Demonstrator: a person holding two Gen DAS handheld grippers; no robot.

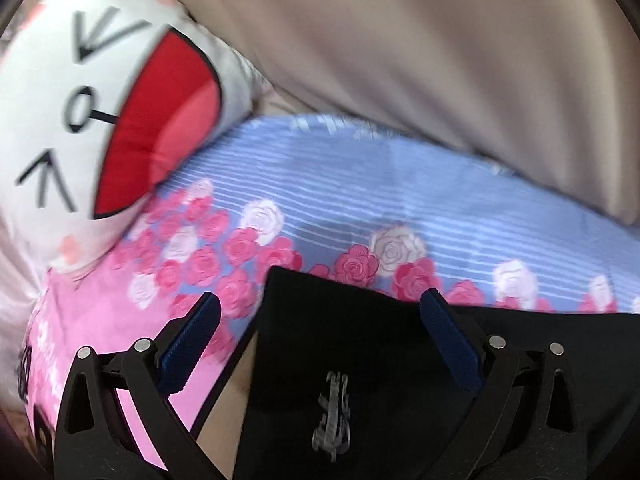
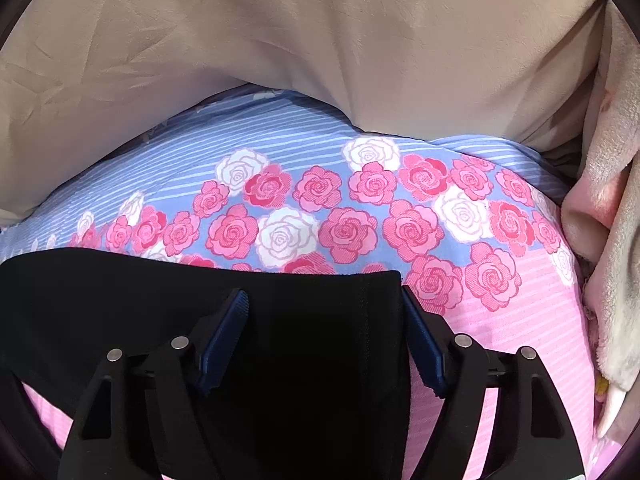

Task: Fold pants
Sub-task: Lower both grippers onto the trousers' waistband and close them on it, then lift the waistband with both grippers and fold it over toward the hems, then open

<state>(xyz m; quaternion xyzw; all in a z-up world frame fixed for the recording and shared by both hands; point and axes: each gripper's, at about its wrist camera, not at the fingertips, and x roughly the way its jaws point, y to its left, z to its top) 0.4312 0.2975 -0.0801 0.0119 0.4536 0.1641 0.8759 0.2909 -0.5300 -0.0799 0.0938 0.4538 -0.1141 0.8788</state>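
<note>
Looking through the left wrist view, the left gripper (image 1: 320, 316) has its fingers spread wide, touching nothing, with a corner of the black pants (image 1: 360, 360) lying between them toward 6 o'clock. A small grey logo (image 1: 332, 416) shows on the cloth. The pants rest on a bed sheet (image 1: 360, 208) printed with roses and blue stripes. A white cushion (image 1: 100, 112) with a cartoon face sits at 10 o'clock, and a beige blanket (image 1: 440, 60) fills 12 to 2 o'clock. This view is blurred.

Through the right wrist view, the right gripper (image 2: 324, 304) is likewise open, its fingers straddling the far right corner of the pants (image 2: 200, 304) without pinching it. The pants run off toward 9 o'clock along a straight, flat edge. A fuzzy pink throw (image 2: 612, 208) hangs at 3 o'clock.

Judging by that neat edge, the pants seem laid out flat, perhaps already doubled; I cannot tell how many folds are in. Each corner is not yet gripped.
</note>
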